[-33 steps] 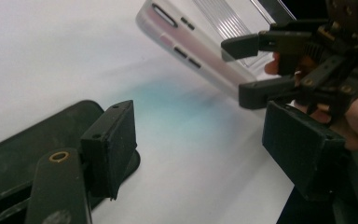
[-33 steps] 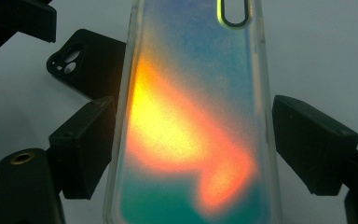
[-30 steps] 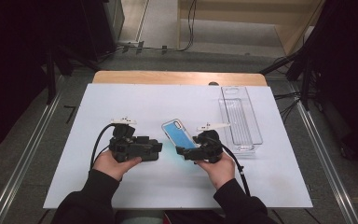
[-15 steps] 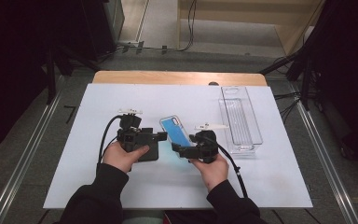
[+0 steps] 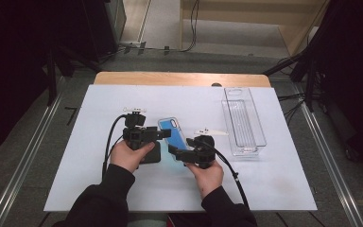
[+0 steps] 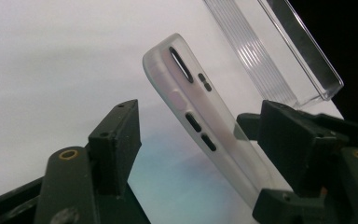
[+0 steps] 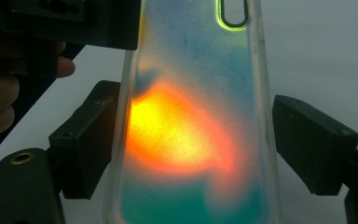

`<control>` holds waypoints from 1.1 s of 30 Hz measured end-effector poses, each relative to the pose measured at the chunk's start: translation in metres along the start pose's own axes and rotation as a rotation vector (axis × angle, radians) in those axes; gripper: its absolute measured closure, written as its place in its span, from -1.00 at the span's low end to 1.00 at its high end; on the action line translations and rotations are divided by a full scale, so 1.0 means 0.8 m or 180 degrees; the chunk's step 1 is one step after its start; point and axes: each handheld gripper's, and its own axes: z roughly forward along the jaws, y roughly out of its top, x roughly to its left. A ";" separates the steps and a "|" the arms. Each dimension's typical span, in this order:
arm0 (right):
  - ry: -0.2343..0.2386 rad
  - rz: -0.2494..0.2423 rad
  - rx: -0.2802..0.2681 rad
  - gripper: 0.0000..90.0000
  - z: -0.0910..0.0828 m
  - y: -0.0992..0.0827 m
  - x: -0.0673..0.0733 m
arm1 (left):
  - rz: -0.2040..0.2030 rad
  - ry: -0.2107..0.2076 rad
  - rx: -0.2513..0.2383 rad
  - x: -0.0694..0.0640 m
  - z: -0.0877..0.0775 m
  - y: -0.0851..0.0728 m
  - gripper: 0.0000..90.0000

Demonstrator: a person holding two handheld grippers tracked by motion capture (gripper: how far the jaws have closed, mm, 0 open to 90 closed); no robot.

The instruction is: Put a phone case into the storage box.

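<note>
The right gripper [image 5: 177,150] seems clamped on the translucent blue-tinted phone case [image 5: 172,135]; the left gripper [image 5: 166,134], jaws apart and just closing, must grip its free edge.

High view looks down over the white table [image 5: 99,142]; both gripper views sit close, sharing the phone case [image 6: 200,121].

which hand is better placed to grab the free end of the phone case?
Left. The left gripper is open with the phone case between its jaws, untouched; they have just been closing. The right gripper clamps the case's lower end, holding it tilted off the table.
</note>
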 end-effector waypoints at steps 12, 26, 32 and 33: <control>0.0015 0.0076 -0.0165 -0.67 0.011 -0.010 0.018 | -0.0260 -0.0015 -0.0036 0.005 0.009 0.005 -0.04; -0.0035 -0.0095 -0.0401 -0.67 0.015 -0.016 0.025 | -0.0468 -0.0288 -0.0154 0.002 0.001 0.005 0.78; -0.0011 -0.0245 -0.0433 -0.68 0.015 -0.015 0.023 | -0.0532 -0.0361 -0.0130 0.003 -0.003 0.006 0.80; 0.0018 -0.0266 -0.0412 -0.68 0.015 -0.013 0.022 | -0.0545 -0.0381 -0.0135 0.003 -0.003 0.006 0.80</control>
